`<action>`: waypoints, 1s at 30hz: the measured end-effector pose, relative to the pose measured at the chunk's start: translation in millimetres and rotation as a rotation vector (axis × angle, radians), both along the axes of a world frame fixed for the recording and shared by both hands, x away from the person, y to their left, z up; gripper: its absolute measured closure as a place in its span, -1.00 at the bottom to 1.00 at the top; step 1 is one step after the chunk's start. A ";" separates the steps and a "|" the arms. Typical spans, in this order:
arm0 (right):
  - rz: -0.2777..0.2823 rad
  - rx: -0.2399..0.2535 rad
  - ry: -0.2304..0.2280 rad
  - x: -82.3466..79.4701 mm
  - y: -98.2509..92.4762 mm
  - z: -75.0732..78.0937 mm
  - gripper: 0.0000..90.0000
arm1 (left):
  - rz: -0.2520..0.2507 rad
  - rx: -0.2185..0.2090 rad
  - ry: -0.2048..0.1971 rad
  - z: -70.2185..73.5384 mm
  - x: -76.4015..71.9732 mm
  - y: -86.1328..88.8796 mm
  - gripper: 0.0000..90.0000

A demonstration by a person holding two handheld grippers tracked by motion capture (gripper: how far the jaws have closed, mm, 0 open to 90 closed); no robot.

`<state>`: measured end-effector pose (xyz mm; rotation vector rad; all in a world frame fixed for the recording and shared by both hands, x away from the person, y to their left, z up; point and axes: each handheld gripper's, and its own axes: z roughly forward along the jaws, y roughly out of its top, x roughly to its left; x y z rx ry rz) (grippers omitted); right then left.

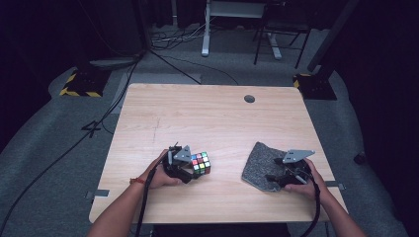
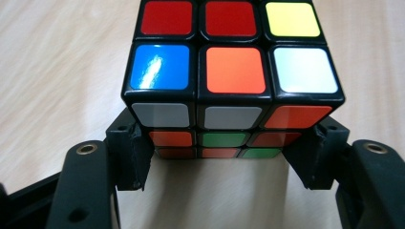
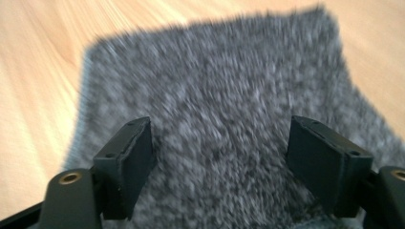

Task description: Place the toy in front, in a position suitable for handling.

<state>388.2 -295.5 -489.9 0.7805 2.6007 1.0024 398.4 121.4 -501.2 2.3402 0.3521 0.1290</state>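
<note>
**Puzzle cube pinched at its lower edge; cloth under a spread claw**

The puzzle cube (image 1: pixel 200 163) sits on the tabletop (image 1: pixel 207 113) toward six o'clock, left of centre. The left claw (image 2: pixel 217 164) pinches it, coming in from its nine o'clock side: in the left gripper view the pads (image 2: pixel 131 155) press only the cube's near lower corners, with most of the body beyond them. Judged from that shallow hold, a lift or twist could let the cube pivot out and drop, or turn one layer against the others.

At about four o'clock lies a grey cloth (image 1: pixel 264 165). The right claw (image 3: pixel 222 162) stands spread over it, nothing between the pads. Closing from here could catch a mere tuft, and a pull might drag the cloth off the near edge.
</note>
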 end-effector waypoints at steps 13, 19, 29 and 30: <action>-0.013 0.015 0.029 2.7 -2.9 -2.0 -0.19 | 0.053 0.011 0.007 -1.6 -3.5 -19.7 -0.60; -0.007 0.022 0.023 2.3 -2.7 -1.3 0.05 | 0.061 0.017 0.003 -1.6 -3.2 -25.1 -0.65; 0.010 0.047 0.017 4.6 -2.2 -1.8 0.52 | 0.069 0.011 0.014 -1.7 0.7 -34.4 -0.63; 0.006 0.050 0.011 4.5 -2.3 -2.0 0.54 | 0.070 0.015 0.015 -1.5 1.0 -34.6 -0.63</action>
